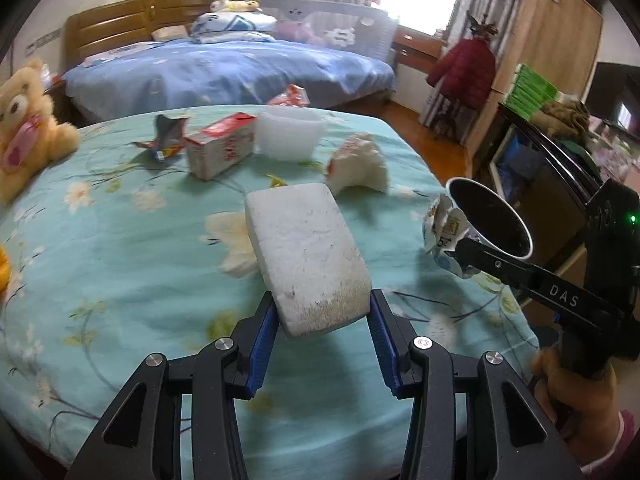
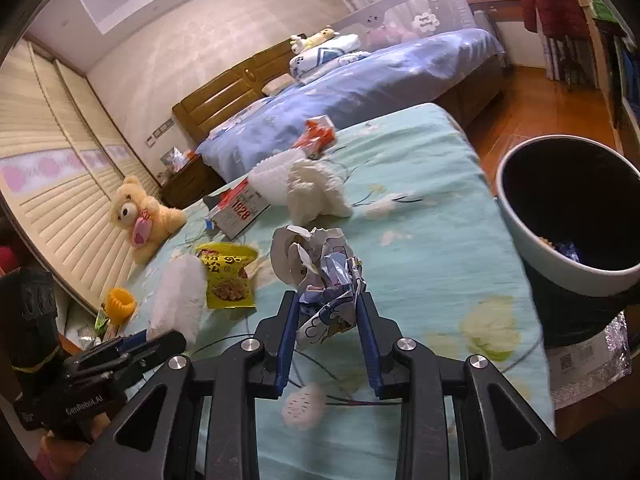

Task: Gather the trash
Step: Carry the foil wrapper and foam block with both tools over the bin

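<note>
While the left gripper [image 1: 324,312] clamps the near end of a white foam block [image 1: 304,256] above the floral bed cover [image 1: 120,240], the right gripper [image 2: 328,312] is pinched nearly closed on a crumpled paper wad [image 2: 320,272]. The dark trash bin [image 2: 568,216] stands just right of that wad, beside the bed. More litter, including a red-and-white carton [image 1: 220,152], lies farther back.

Daylit room, fisheye views, some motion blur

You get daylight from the window [image 1: 420,4], which is blown out to white; the bedspread [image 1: 140,260] is evenly lit, with a soft shadow under the foam block [image 1: 308,256]. Straight lines bow at the dark edges, and the bin [image 2: 568,216] rim smears.
</note>
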The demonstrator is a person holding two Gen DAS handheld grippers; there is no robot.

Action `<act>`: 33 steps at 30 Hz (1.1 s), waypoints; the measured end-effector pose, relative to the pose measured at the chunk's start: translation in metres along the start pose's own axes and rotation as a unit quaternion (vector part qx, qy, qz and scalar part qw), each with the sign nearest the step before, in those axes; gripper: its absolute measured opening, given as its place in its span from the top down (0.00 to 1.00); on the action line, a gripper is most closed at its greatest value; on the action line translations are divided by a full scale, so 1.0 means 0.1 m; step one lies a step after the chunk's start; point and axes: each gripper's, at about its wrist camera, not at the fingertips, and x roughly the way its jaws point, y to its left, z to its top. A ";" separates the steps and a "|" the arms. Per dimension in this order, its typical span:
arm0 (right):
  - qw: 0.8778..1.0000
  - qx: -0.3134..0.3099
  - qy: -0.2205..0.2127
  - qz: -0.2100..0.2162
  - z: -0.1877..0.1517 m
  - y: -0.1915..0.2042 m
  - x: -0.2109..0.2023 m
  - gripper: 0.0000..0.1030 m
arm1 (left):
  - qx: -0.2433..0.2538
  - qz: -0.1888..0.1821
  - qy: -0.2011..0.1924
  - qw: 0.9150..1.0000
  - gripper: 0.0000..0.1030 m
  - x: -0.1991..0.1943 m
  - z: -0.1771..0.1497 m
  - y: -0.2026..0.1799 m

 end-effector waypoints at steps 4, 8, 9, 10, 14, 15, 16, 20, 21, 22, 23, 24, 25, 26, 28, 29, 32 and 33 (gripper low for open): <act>1.000 0.010 -0.008 -0.009 0.01 -0.13 -0.08 0.71 | 0.011 -0.006 0.002 1.000 0.58 0.11 0.05 -0.12; 0.999 0.019 -0.017 -0.020 0.04 -0.25 -0.16 0.71 | 0.020 -0.018 0.004 1.000 0.58 0.25 0.16 -0.24; 0.999 0.022 -0.020 -0.023 0.05 -0.29 -0.18 0.71 | 0.022 -0.020 0.004 1.000 0.58 0.29 0.18 -0.26; 0.999 0.025 -0.023 -0.025 0.07 -0.32 -0.21 0.71 | 0.026 -0.026 0.003 0.999 0.58 0.31 0.22 -0.31; 0.998 0.033 -0.033 -0.036 0.12 -0.44 -0.28 0.71 | 0.044 -0.038 -0.001 0.998 0.58 0.43 0.30 -0.50; 0.998 0.035 -0.035 -0.039 0.13 -0.47 -0.30 0.71 | 0.048 -0.041 0.000 0.998 0.58 0.47 0.32 -0.55; 0.998 0.039 -0.037 -0.042 0.14 -0.51 -0.32 0.71 | 0.052 -0.046 0.002 0.998 0.58 0.52 0.34 -0.60; 0.996 0.049 -0.045 -0.054 0.19 -0.65 -0.38 0.71 | 0.062 -0.058 0.008 0.996 0.58 0.68 0.41 -0.76; 0.996 0.053 -0.046 -0.057 0.19 -0.70 -0.40 0.71 | 0.065 -0.060 0.010 0.996 0.58 0.72 0.43 -0.79; 0.995 0.056 -0.048 -0.061 0.20 -0.75 -0.43 0.71 | 0.067 -0.061 0.012 0.996 0.58 0.76 0.44 -0.82; 0.995 0.059 -0.050 -0.064 0.21 -0.79 -0.44 0.71 | 0.070 -0.062 0.013 0.996 0.58 0.80 0.46 -0.85; 0.995 0.061 -0.052 -0.067 0.22 -0.82 -0.46 0.71 | 0.073 -0.063 0.015 0.995 0.58 0.83 0.48 -0.88; 0.994 0.065 -0.054 -0.071 0.23 -0.87 -0.48 0.71 | 0.076 -0.065 0.016 0.995 0.58 0.87 0.49 -0.91; 0.994 0.067 -0.055 -0.073 0.24 -0.89 -0.49 0.71 | 0.078 -0.066 0.018 0.995 0.58 0.90 0.50 -0.94; 0.993 0.070 -0.057 -0.079 0.27 -0.97 -0.52 0.71 | 0.082 -0.069 0.021 0.994 0.58 0.98 0.53 -1.00; 0.992 0.072 -0.058 -0.083 0.29 -1.02 -0.53 0.71 | 0.083 -0.070 0.022 0.994 0.58 1.01 0.55 -1.03; 0.991 0.076 -0.060 -0.093 0.33 -1.12 -0.55 0.71 | 0.088 -0.074 0.025 0.993 0.58 1.12 0.61 -1.11; 0.990 0.079 -0.060 -0.096 0.35 -1.16 -0.56 0.71 | 0.090 -0.075 0.026 0.993 0.58 1.16 0.63 -1.15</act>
